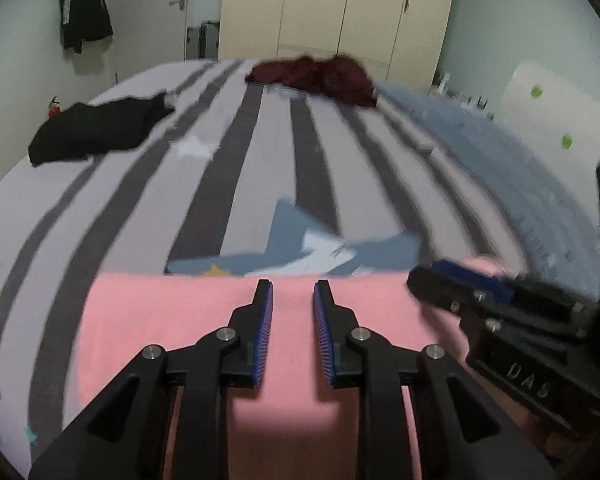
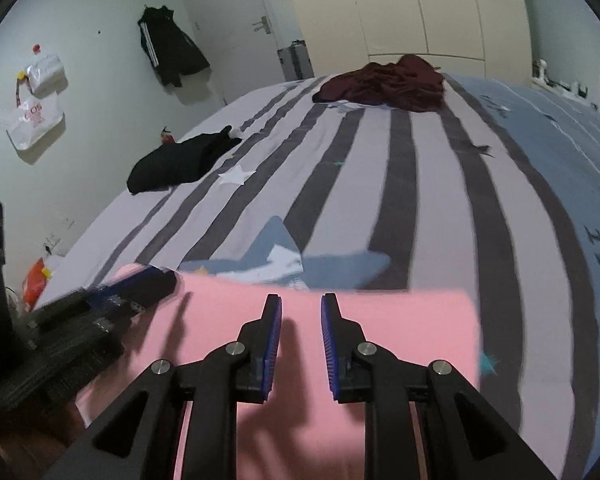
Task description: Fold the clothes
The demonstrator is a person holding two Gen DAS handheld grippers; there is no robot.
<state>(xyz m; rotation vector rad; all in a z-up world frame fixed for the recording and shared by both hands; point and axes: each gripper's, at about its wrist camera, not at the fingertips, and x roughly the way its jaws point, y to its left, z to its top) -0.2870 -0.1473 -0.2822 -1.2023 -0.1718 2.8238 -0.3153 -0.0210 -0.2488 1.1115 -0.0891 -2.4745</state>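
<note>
Pink garment lies flat at the near edge of the bed, directly beneath both tongs; left tongs hover over its middle, jaws apart, nothing between the pads; right tongs likewise over the pink garment, jaws apart and empty; whether either touches the cloth cannot be told. In the left view the right tongs appear at the garment's right end, close over its corner; the picture is blurred there. Just beyond the garment's far edge, a blue star print on the striped cover. Farther from the garment, to the left, a black garment lies bunched; farthest, at the bed's end, a dark red garment in a heap. Behind it a cream wardrobe, doors closed, contents hidden; a dark jacket hangs on the wall.
</note>
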